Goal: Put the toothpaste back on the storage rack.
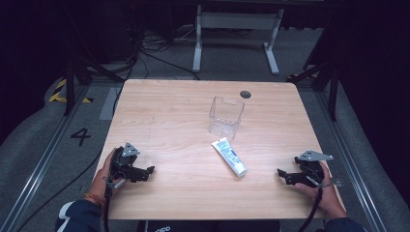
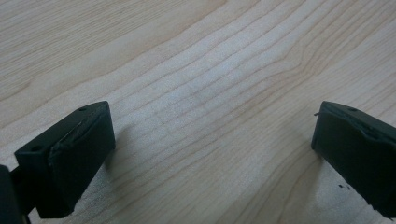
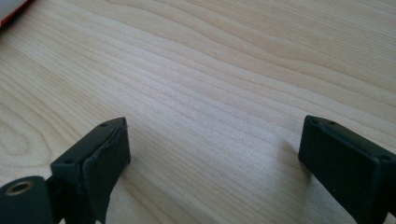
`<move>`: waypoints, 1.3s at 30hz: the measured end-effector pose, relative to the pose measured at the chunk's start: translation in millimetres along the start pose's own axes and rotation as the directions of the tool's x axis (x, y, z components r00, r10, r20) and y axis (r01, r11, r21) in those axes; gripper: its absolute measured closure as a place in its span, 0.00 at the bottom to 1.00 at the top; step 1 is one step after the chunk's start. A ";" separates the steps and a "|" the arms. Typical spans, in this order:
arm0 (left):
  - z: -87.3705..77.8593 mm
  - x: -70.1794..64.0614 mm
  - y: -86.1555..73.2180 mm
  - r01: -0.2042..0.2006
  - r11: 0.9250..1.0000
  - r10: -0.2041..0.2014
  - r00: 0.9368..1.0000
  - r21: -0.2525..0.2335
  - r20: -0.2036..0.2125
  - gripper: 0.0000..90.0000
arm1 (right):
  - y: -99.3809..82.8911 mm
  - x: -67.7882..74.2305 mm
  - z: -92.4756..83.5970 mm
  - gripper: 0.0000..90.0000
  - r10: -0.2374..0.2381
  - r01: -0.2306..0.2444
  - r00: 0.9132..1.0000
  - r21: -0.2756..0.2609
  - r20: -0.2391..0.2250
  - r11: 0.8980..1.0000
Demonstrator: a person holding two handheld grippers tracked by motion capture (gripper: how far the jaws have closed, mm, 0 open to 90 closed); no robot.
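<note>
Both my grippers, left (image 1: 148, 170) and right (image 1: 282, 173), rest on the table (image 1: 169, 111), jaws spread, empty. Tube (image 1: 229, 156) lies centre, just before the clear bin (image 1: 226, 116). I judge a square, mid-body approach best.

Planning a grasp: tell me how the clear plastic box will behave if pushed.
The clear box stands upright, taller than wide, and looks empty, so it is probably light and apt to slide or tip. Its thin transparent walls may flex, and the smooth table offers little grip.
</note>
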State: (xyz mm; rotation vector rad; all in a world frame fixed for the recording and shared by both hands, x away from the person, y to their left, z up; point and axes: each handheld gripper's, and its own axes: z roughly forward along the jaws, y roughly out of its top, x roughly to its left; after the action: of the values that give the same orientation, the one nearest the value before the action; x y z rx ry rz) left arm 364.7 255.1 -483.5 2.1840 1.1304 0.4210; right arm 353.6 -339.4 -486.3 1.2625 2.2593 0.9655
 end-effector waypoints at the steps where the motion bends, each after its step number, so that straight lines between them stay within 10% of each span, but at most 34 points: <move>1: 0.0 0.0 0.0 -0.001 1.000 0.001 1.000 0.000 0.000 0.00 | 0.1 -0.3 -0.2 0.10 -0.003 0.003 1.000 0.002 -0.002 1.000; 21: -0.9 2.5 -0.4 -0.024 1.000 0.024 1.000 0.004 0.012 0.01 | 29.4 20.2 -1.8 0.25 -0.058 0.061 0.997 0.067 -0.044 0.996; 39: -0.9 2.6 -0.4 -0.024 1.000 0.024 1.000 0.004 0.012 0.01 | 89.0 69.0 8.6 0.27 -0.180 0.187 0.971 0.033 -0.159 0.982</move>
State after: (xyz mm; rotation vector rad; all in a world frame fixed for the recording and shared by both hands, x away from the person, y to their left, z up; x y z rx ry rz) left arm 365.5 257.8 -483.2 2.2032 1.1002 0.4155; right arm 375.2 -245.3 -427.7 1.0054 2.4813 0.9762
